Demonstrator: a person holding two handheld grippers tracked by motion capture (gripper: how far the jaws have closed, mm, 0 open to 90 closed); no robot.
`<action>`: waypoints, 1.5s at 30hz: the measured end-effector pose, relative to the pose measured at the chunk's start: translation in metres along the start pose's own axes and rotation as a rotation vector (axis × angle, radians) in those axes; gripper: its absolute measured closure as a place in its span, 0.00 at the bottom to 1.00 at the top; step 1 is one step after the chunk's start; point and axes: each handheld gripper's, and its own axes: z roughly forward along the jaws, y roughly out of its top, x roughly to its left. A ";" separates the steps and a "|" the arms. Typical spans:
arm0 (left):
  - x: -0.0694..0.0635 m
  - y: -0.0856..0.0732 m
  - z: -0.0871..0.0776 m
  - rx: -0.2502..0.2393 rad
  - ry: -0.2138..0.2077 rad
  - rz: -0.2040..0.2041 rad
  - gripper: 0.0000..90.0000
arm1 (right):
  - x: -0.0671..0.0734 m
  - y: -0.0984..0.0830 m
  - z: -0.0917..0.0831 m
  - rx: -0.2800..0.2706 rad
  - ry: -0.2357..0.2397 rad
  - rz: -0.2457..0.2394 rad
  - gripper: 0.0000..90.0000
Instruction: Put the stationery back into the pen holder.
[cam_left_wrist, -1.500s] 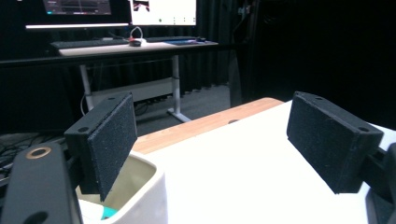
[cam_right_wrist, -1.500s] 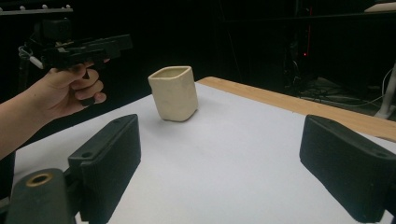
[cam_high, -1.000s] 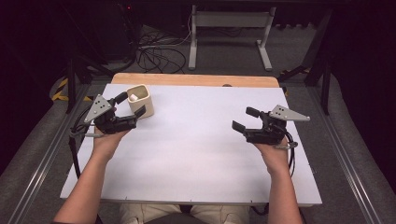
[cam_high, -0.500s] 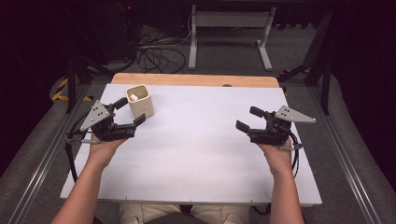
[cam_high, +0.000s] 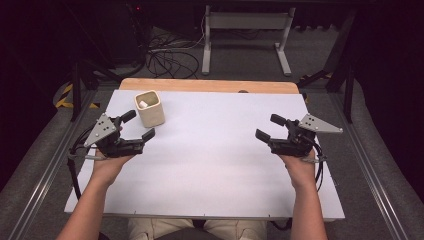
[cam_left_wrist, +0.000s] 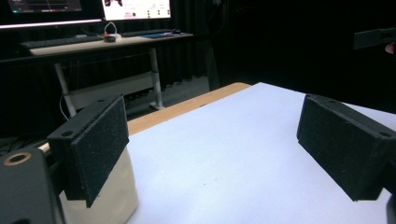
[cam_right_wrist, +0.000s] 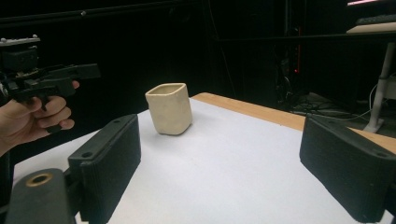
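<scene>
Risk of tipping the cup with the nearer pad

Cream cup (cam_high: 149, 108) stands upright at the table's (cam_high: 210, 170) far left, holding a small white item. Left hand-held gripper (cam_high: 137, 131), jaws wide apart, sits just beside it; a careless swing could knock it over. Right hand-held gripper (cam_high: 267, 127), also spread, is well apart.
</scene>
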 end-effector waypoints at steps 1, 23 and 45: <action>0.000 0.000 -0.001 0.003 0.000 0.001 0.11 | 0.000 0.000 -0.001 -0.002 0.000 0.000 0.15; -0.001 -0.006 -0.016 0.010 -0.003 -0.006 0.11 | -0.002 0.001 -0.011 -0.025 -0.011 -0.001 0.15; 0.000 -0.012 -0.019 0.025 -0.011 -0.003 0.11 | -0.004 0.001 -0.014 -0.029 -0.020 -0.002 0.15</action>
